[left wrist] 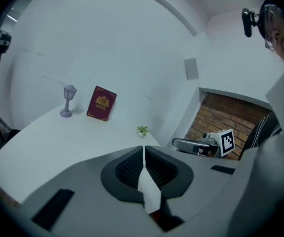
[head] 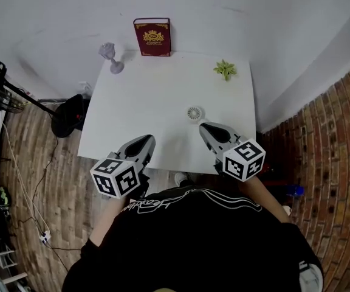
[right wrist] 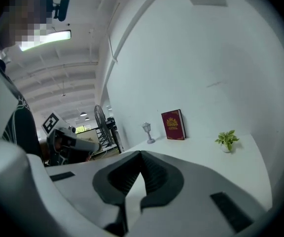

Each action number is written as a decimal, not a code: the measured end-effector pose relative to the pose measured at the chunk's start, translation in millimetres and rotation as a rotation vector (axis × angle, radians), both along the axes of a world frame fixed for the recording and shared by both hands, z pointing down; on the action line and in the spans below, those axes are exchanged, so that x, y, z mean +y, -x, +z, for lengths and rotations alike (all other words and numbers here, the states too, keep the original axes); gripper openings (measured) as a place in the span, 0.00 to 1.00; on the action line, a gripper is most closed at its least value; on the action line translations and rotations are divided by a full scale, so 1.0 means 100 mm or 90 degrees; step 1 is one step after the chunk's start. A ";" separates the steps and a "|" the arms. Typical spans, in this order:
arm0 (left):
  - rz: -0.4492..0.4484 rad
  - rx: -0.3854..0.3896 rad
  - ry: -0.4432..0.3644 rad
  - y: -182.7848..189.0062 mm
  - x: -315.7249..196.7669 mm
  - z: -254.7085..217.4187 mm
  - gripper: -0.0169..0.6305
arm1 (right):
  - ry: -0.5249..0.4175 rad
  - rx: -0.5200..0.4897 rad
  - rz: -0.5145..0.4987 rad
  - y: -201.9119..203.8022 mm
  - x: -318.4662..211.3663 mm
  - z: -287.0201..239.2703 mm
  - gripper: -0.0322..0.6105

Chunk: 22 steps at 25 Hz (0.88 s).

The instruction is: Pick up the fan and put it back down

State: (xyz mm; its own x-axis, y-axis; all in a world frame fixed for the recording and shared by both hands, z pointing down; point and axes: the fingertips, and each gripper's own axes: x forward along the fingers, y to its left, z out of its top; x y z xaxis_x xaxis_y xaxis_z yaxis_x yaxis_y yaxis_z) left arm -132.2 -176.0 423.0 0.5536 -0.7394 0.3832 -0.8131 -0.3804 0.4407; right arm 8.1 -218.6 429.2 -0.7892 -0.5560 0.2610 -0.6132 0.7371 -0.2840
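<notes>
A small round white fan (head: 194,113) lies on the white table (head: 157,96), right of its middle. My right gripper (head: 204,126) hangs just in front of the fan, above the table's near edge, with its jaws shut and nothing between them. In the right gripper view the pads (right wrist: 140,153) meet, and the fan is out of sight. My left gripper (head: 147,139) is held over the near edge further left, also shut and empty. Its closed jaws (left wrist: 143,148) show in the left gripper view, with the right gripper (left wrist: 201,146) off to the side.
A dark red book (head: 152,37) stands against the wall at the table's back. A grey lamp figurine (head: 111,56) is to its left. A small green plant (head: 225,69) sits at the back right. A black stand base (head: 68,114) and cables lie on the floor at left.
</notes>
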 end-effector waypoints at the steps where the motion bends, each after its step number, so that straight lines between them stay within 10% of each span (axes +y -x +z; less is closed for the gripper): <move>1: 0.006 0.002 -0.004 -0.03 0.03 -0.02 0.09 | -0.001 -0.008 -0.003 0.00 0.06 -0.04 0.05; 22: 0.069 0.007 -0.022 -0.29 0.47 -0.09 0.09 | 0.011 -0.062 0.000 -0.15 0.74 -0.15 0.05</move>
